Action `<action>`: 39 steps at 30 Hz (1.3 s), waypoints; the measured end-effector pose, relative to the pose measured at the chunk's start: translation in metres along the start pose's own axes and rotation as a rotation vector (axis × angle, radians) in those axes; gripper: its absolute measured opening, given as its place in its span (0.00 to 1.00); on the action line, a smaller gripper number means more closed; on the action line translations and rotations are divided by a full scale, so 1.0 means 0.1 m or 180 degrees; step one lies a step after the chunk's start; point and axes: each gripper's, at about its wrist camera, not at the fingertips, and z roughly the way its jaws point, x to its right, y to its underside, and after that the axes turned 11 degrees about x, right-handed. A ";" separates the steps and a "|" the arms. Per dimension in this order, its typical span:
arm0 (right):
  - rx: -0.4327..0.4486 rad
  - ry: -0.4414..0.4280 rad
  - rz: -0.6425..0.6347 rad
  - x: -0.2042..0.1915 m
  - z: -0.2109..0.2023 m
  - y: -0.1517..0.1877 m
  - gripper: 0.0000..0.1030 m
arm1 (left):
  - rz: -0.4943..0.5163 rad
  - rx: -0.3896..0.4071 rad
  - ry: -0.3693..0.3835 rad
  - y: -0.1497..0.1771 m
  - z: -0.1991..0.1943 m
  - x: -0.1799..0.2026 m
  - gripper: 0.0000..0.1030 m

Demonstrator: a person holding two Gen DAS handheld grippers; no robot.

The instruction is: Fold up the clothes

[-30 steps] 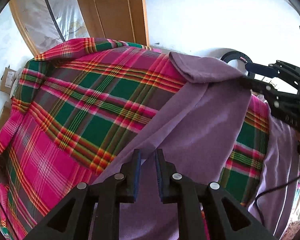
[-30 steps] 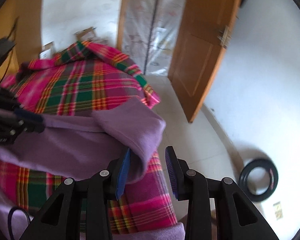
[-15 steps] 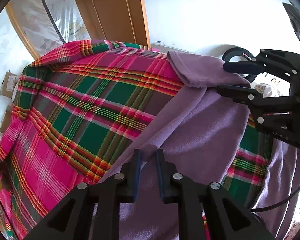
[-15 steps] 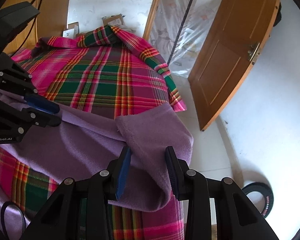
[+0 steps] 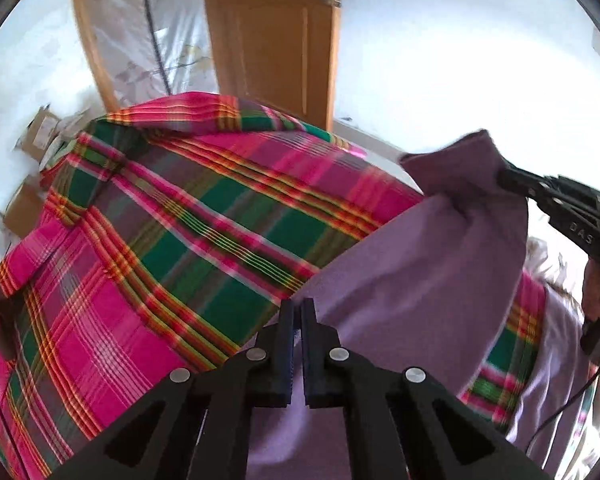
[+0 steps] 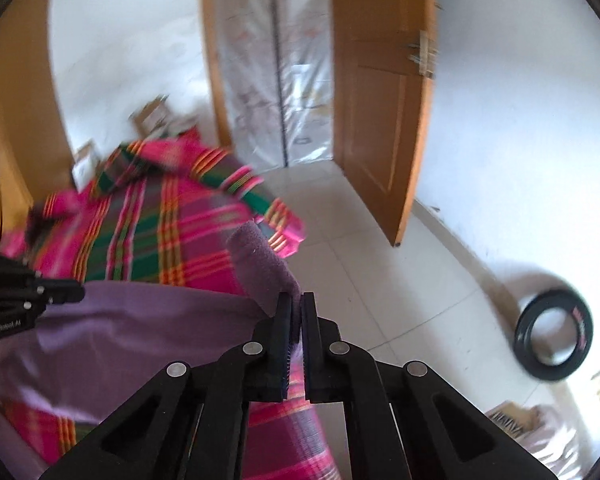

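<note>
Purple garment (image 5: 412, 280), fleece-like, is lying across a plaid blanket (image 5: 188, 232) on the bed, one band of it hanging taut between two grips. Left gripper (image 5: 296, 320) is pinching the near edge, jaws together on the cloth. Right gripper (image 6: 296, 312) is clamping a far corner, jaws closed on it, a loose flap (image 6: 260, 264) standing up above. Fabric is sagging and creasing: soft, light, limp, likely clinging to the blanket rather than sliding. Best taken at corners or hems, both ends level, so the span stays flat. A black ring (image 6: 552, 332) is lying on the floor beyond.
</note>
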 end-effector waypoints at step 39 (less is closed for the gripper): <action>-0.0380 0.0092 0.1433 0.82 0.45 0.22 0.04 | -0.0982 -0.0021 0.0051 -0.07 0.31 -0.47 0.01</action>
